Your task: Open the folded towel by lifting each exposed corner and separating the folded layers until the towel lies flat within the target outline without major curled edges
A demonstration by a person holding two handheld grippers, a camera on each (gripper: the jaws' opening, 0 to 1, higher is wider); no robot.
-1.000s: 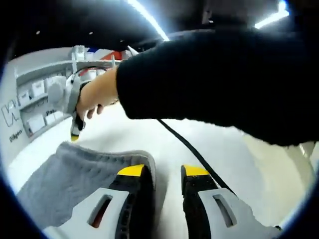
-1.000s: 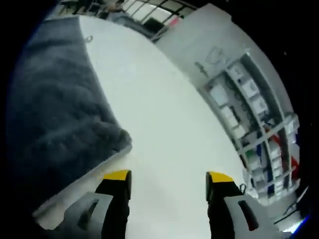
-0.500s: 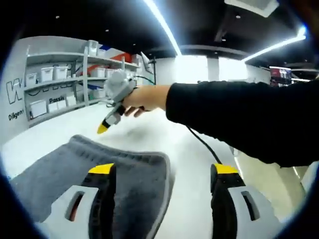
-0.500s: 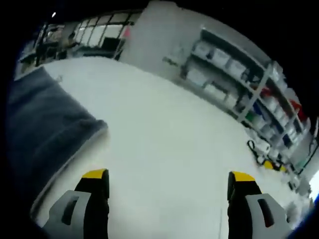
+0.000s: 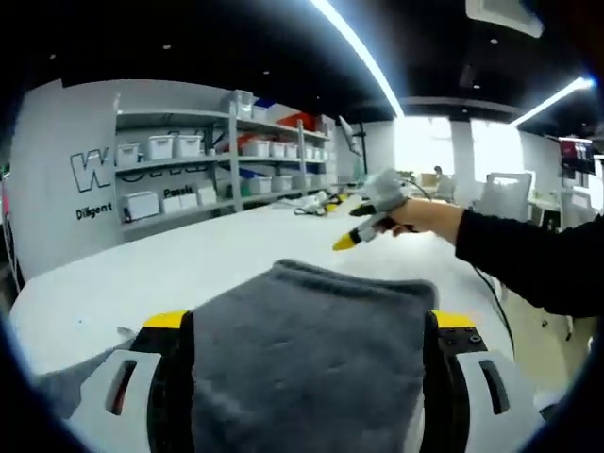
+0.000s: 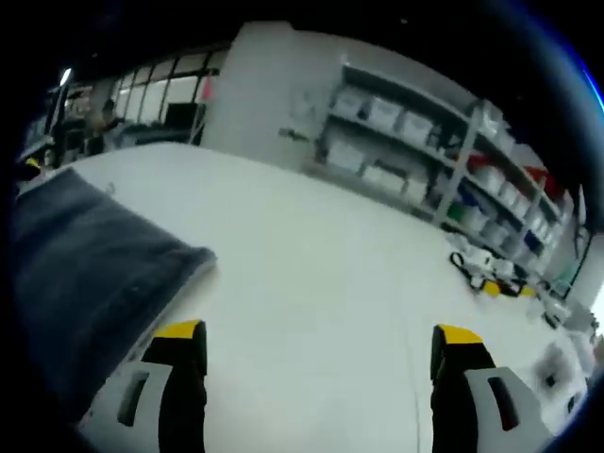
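Your left gripper [image 5: 307,326] has its yellow-tipped jaws spread wide, with the folded grey terry towel [image 5: 311,363] lying on the white tabletop [image 5: 179,274] between them; whether the jaws touch it you cannot tell. The towel's rounded fold edge points away from you, toward the tabletop's far edge. Beyond it, your right hand [image 5: 425,215] in a black sleeve [image 5: 533,260] holds the right gripper [image 5: 344,241] above the tabletop. In the right gripper view, that gripper's [image 6: 316,335] jaws are wide apart over bare tabletop, gripping nothing, and the towel lies near the left edge. Grey wall shelving [image 5: 222,156] carries rows of white lidded bins [image 5: 170,146], contents hidden.
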